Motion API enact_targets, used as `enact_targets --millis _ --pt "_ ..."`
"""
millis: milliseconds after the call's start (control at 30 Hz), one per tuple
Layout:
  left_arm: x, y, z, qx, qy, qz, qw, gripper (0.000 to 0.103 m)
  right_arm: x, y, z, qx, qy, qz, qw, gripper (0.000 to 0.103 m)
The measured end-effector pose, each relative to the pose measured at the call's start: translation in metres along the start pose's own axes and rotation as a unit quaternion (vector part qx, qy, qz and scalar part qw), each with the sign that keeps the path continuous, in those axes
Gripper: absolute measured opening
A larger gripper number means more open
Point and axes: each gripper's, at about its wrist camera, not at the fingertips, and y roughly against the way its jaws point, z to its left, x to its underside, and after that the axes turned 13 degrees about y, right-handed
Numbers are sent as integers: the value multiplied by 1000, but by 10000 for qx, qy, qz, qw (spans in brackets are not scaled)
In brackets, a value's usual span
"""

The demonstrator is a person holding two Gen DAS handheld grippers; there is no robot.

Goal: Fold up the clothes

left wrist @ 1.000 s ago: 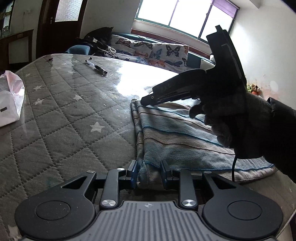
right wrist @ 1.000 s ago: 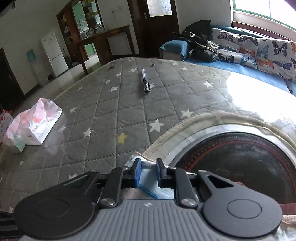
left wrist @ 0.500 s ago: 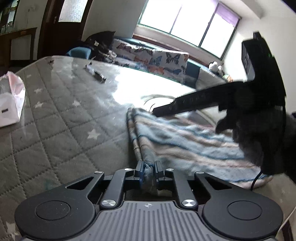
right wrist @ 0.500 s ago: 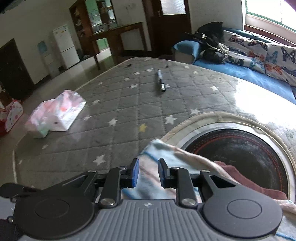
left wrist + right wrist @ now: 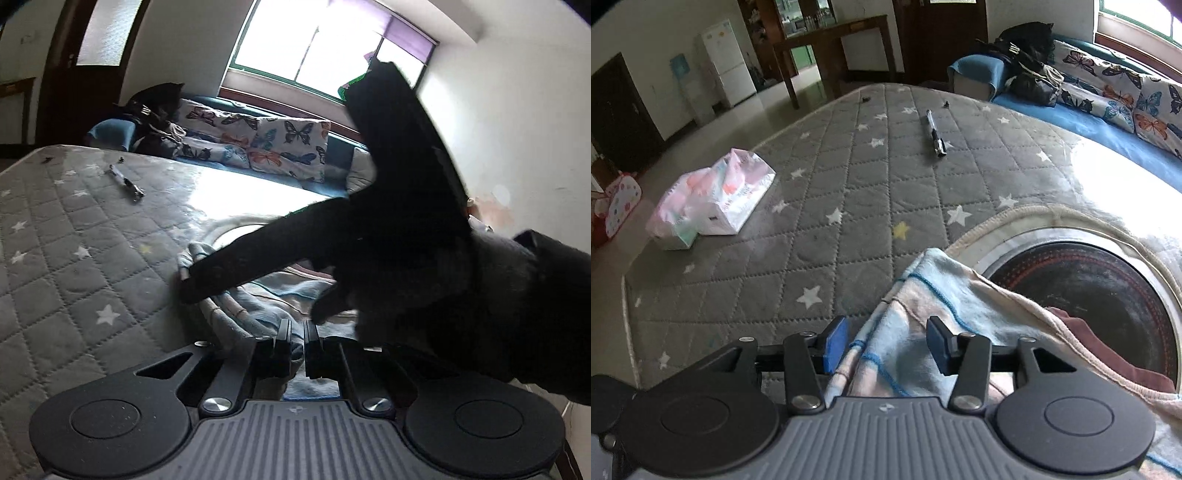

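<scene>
My left gripper (image 5: 297, 341): my 2 black jaws are pressed together on a fold of the soft striped cloth in light blue and cream (image 5: 255, 310). The cloth bunches up between the pads.

My right gripper (image 5: 886, 341): my jaws are opening. The blue pads (image 5: 836, 341) stand apart with the same cloth (image 5: 923, 314) lying between them. The pads do not press it.

Right gripper from the left camera: it shows as a big dark shape (image 5: 369, 240) held in a dark gloved hand (image 5: 461, 306). Its long tip reaches down to the far edge of the cloth.

Cloth: it lies on the grey quilted table cover with little white stars (image 5: 831, 206). 1 end is lifted up in a hump in front of my right jaws. Part of it hangs over the round black burner set in the table (image 5: 1089, 288).

Under the cloth: a dark red layer (image 5: 1108, 354) peeks out near the burner.

Pen: a black and silver pen (image 5: 935, 133) lies far off on the cover, well apart from the cloth.

Bag: a pink and white plastic bag (image 5: 713, 199) sits near the left edge of the table.

Sofa: a blue sofa with butterfly cushions (image 5: 273, 144) stands behind the table, under a bright window (image 5: 314, 48).

Dark bag: a black bag (image 5: 1027, 55) rests on the sofa end.
</scene>
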Motion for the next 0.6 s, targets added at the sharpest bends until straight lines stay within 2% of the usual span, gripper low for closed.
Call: enact_targets --millis 100,267,367,400,433,500,600 --pt "1 -3 2 -16 29 49 10000 7 -1 -6 1 -40 14 91 9999 48" --pt "1 -9 -2 -10 37 89 10000 7 -8 -16 12 168 290 330 9989 48" --pt "3 -12 -8 87 -11 119 9999 4 -9 -19 16 332 532 539 9966 44" --pt "5 -13 -10 124 -36 141 9998 4 -8 -20 17 361 618 615 9955 35" --pt "6 -14 -12 150 -68 170 9997 4 -8 -20 17 383 688 681 9946 32" --pt "9 -15 -14 191 -122 221 9995 4 -6 -20 16 386 725 745 9938 32" --pt "13 -11 -13 252 -199 224 9992 7 -5 -15 12 288 531 596 9964 32"
